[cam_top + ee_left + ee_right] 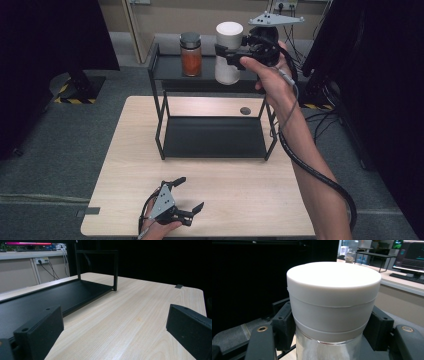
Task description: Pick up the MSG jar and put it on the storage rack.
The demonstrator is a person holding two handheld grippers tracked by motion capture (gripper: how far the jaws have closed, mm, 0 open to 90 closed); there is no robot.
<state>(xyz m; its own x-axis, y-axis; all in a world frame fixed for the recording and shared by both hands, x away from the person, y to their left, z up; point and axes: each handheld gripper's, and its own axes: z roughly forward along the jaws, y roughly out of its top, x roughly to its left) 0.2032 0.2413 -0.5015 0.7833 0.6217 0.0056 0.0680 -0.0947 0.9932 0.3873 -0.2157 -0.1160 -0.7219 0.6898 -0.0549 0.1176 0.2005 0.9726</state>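
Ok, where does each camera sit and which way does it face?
High view: above the table, looking forward and down at the black rack; both forearms show.
Left gripper view: rides the left hand-held gripper, facing across the table toward the rack; open jaws show.
Right gripper view: rides the right hand-held gripper, clamping the white-lidded canister.
Shared: high and right views show the canister.

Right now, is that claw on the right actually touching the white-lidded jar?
Touching. The right gripper view shows the right gripper with both black pads pressed against the white-lidded jar, just below its lid.
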